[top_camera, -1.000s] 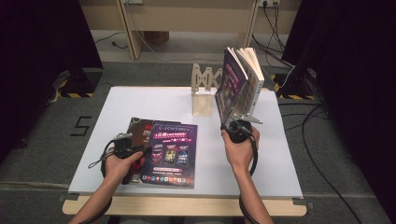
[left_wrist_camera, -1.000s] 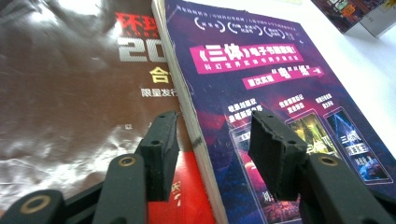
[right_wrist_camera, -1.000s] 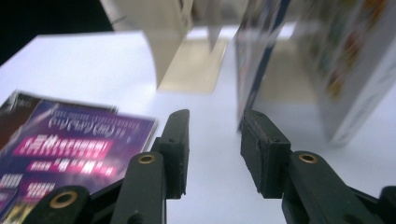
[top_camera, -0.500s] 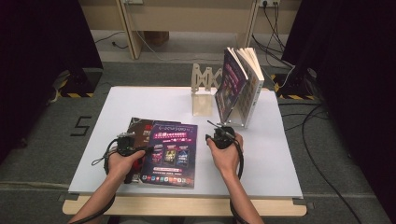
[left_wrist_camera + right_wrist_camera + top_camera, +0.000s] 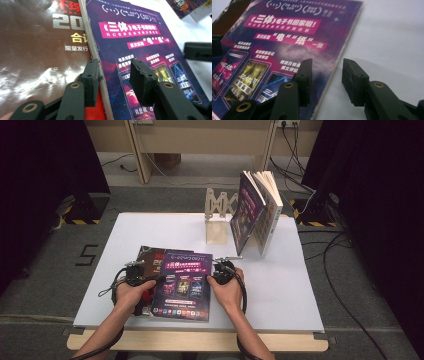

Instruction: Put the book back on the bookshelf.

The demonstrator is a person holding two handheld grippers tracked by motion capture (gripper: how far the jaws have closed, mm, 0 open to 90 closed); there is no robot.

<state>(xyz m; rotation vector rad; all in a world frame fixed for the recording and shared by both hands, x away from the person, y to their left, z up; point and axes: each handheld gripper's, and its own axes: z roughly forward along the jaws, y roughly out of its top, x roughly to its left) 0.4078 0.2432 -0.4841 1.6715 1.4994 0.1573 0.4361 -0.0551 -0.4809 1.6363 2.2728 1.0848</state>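
A purple magazine lies flat at the table's front, partly over a brown and red magazine. My left gripper is at the purple magazine's left edge. It is open, and that edge lies between jaws that have just been opening a little. One jaw is over the brown cover, the other over the purple one. My right gripper is open at the right edge. One jaw hovers over the cover, the other over the bare table. Its jaw appears in the left gripper view.
The white table carries a wooden zigzag stand at the back. Beside it, upright magazines lean in a clear rack at the back right. Cables trail over the floor to the right of the table.
My right gripper came left and down from the upright magazines to the purple magazine's right edge. The left hand kept its place.
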